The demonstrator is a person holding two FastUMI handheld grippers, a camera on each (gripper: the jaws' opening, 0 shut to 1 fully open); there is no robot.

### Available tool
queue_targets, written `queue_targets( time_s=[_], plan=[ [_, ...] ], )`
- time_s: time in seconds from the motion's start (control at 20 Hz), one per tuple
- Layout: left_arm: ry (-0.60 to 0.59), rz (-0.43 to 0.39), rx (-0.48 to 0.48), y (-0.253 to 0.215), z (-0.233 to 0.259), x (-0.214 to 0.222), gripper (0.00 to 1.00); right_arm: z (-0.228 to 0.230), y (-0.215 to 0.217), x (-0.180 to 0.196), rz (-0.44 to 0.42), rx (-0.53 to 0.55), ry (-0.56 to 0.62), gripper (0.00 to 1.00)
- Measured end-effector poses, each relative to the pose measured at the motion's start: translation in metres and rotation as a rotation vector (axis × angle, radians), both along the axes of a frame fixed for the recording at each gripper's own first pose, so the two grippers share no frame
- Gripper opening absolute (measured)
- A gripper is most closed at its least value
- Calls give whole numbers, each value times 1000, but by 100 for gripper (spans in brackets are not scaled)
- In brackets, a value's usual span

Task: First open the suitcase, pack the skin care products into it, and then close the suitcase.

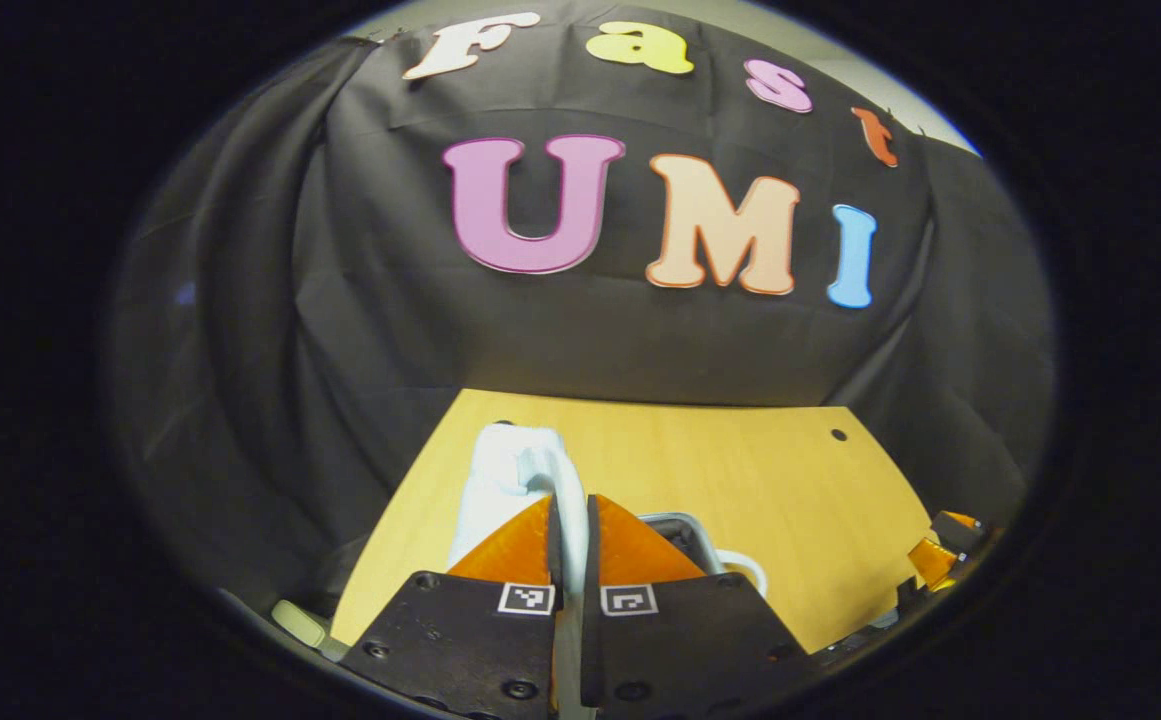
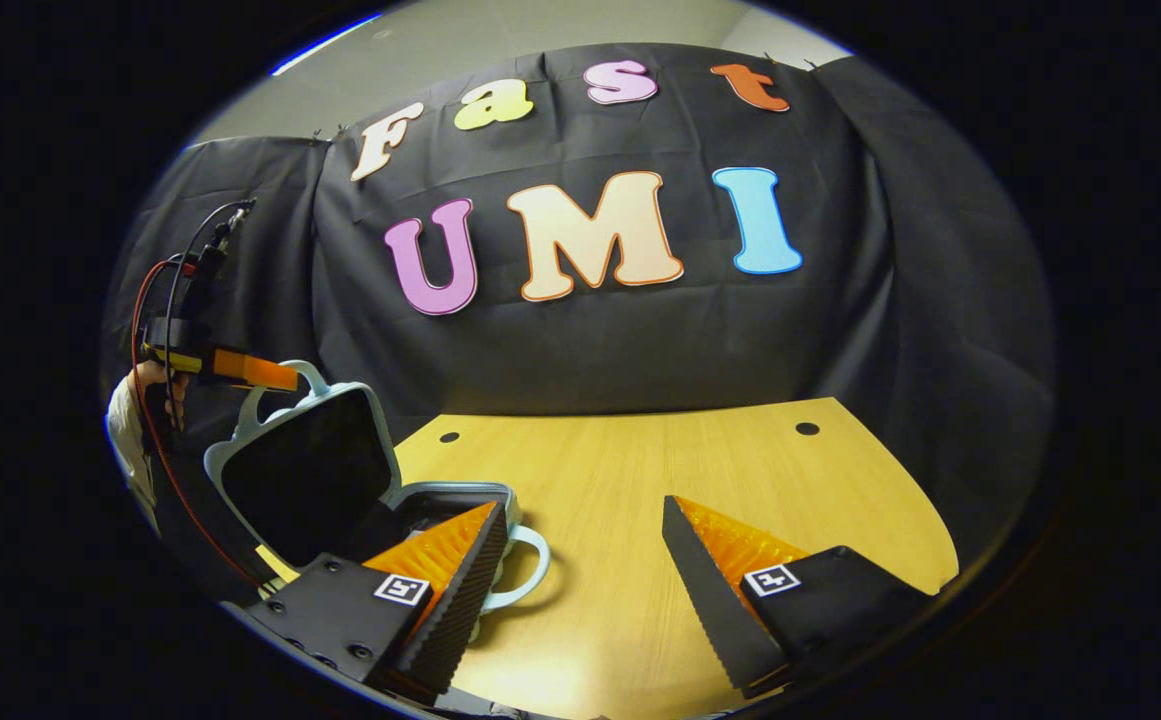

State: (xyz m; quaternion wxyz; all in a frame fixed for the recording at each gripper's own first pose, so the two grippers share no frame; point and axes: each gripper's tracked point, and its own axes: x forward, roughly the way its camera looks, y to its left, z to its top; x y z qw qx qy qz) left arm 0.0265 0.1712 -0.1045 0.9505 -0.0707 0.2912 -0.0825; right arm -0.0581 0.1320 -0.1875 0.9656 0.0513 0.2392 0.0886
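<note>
The left gripper [image 1: 568, 545] is clamped on the handle of the pale blue hard-shell suitcase lid [image 2: 305, 470], raised steeply on the light wooden table [image 2: 700, 470]. The right gripper [image 2: 580, 590] hangs spread and empty beside the suitcase base [image 2: 460, 497]. I judge the lid should swing fully back along its hinge arc before release. No skin care products identifiable.

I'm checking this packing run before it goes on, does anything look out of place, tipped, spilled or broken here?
Nothing stands out. The suitcase sits on the table with its lid raised, the left gripper clamped on the lid's handle. The right gripper hangs open over bare tabletop. No spill or damage shows.
</note>
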Motion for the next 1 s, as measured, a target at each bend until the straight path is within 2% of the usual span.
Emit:
queue_targets(
  time_s=[0.25, 0.55, 1.0],
  plan=[
    [19, -130, -23, -77, -14, -3, 2, 1, -31, -7, -32, -18, 1, 98],
    [84, -199, -83, -137, -46, -11, 3, 2, -68, -19, -77, -47, 8, 98],
    [186, -276, -48, -201, -113, -26, 3, -4, -118, -35, -143, -79, 32, 98]
  ],
)
